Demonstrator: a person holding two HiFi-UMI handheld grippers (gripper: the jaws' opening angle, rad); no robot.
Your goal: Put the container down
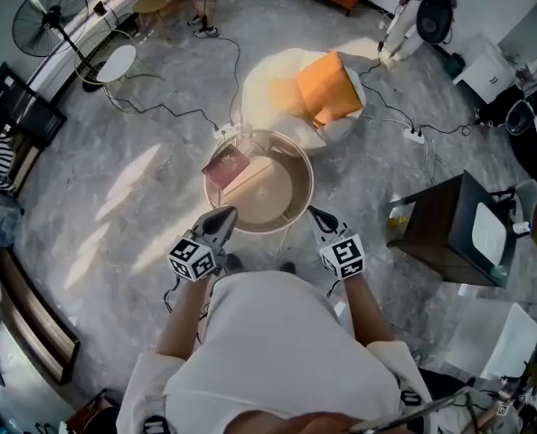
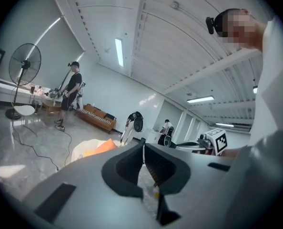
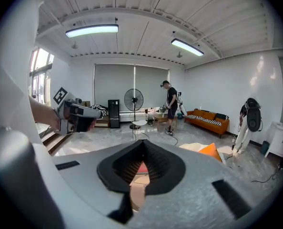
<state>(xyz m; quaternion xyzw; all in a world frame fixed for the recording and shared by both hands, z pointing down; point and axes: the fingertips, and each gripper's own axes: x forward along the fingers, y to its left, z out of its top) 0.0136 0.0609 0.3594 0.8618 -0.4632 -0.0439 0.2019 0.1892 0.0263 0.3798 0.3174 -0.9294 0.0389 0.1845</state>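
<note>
A round tan table (image 1: 297, 208) stands in front of me in the head view. On its left part lies a flat maroon item (image 1: 226, 165), and a faint clear container (image 1: 270, 189) seems to rest near the middle, its shape hard to make out. My left gripper (image 1: 225, 213) hangs at the table's near left rim, shut and empty. At the near right rim my right gripper (image 1: 315, 212) is also shut and holds nothing. The left gripper view shows jaws (image 2: 143, 149) pressed together. In the right gripper view the jaws (image 3: 142, 144) meet above the table (image 3: 137, 187).
Beyond the table sits a cream beanbag with an orange cushion (image 1: 327, 87). A dark side table (image 1: 445, 229) stands to the right. Cables and a power strip (image 1: 228, 132) lie on the floor. A standing fan (image 1: 50, 21) and several people are farther off.
</note>
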